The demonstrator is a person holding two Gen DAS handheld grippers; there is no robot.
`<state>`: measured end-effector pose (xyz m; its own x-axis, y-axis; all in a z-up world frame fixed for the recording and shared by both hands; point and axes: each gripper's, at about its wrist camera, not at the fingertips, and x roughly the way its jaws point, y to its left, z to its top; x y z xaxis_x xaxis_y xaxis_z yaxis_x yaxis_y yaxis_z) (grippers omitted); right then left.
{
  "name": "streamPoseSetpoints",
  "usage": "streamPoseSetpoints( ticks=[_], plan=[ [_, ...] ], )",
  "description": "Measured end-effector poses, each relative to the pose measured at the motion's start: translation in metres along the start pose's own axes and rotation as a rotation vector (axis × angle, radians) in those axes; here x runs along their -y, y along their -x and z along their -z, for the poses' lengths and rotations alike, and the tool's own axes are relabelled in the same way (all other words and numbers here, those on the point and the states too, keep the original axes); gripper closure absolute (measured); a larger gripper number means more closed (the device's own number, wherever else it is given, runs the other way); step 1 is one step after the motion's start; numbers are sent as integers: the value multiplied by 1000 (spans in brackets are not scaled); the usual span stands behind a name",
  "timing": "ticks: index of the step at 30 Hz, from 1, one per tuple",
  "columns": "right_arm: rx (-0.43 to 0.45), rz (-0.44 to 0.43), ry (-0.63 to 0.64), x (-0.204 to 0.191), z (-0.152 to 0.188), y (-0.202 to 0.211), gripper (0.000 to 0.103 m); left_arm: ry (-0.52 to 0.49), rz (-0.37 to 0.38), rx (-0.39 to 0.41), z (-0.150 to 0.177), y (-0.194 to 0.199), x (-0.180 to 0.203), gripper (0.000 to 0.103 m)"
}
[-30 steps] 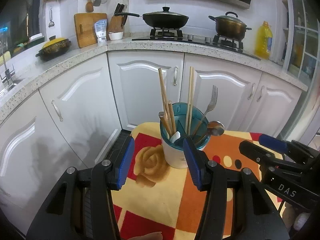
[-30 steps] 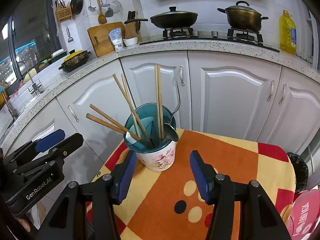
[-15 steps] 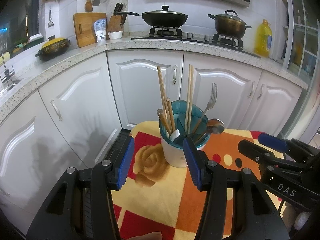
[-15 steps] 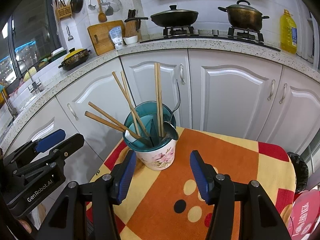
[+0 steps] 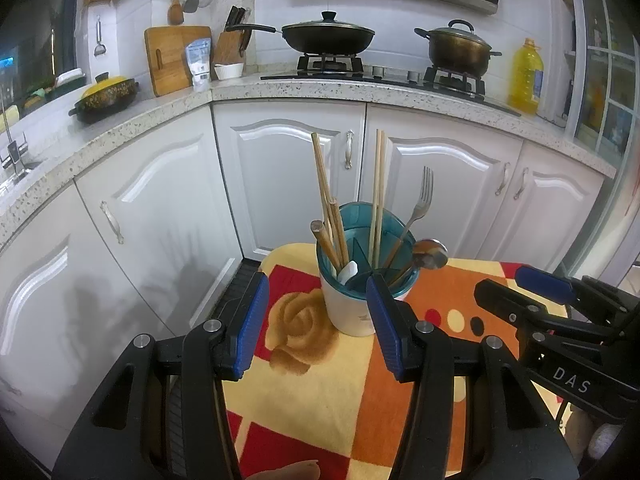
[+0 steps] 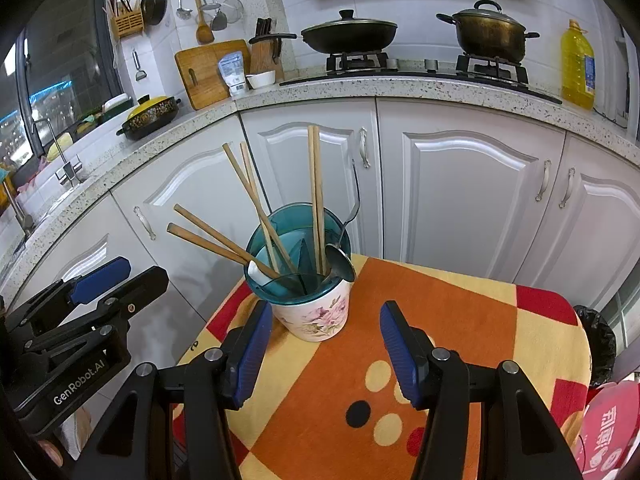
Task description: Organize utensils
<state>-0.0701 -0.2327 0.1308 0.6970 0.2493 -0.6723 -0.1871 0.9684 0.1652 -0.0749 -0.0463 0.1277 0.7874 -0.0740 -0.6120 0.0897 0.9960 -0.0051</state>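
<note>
A white floral utensil holder [image 6: 316, 312] with a teal divider insert stands on a small table covered by an orange, yellow and red cloth [image 6: 440, 320]. It also shows in the left wrist view [image 5: 352, 312]. Several wooden chopsticks [image 6: 256, 204], a fork [image 5: 422, 200], a metal spoon [image 5: 430, 254] and a white spoon [image 5: 347, 271] stand in it. My left gripper [image 5: 318, 326] is open and empty, just in front of the holder. My right gripper [image 6: 326, 354] is open and empty, just in front of the holder, its jaws wide on either side.
White kitchen cabinets [image 6: 460, 184] stand close behind the table under a speckled counter [image 6: 400, 88]. On it are a wok [image 6: 348, 36], a pot [image 6: 490, 32], an oil bottle [image 6: 578, 66] and a cutting board [image 6: 204, 72]. A black bin [image 6: 598, 344] stands right of the table.
Both grippers have stayed open and nearly still; the views shift only slightly. The holder and utensils have not moved.
</note>
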Motion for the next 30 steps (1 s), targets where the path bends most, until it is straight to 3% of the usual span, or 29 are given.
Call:
streamPoseSetpoints(
  ticks=[30],
  plan=[
    [-14,-3,17,3,-3,-9,49,-2,5,-5,1,-7,1,53]
  ],
)
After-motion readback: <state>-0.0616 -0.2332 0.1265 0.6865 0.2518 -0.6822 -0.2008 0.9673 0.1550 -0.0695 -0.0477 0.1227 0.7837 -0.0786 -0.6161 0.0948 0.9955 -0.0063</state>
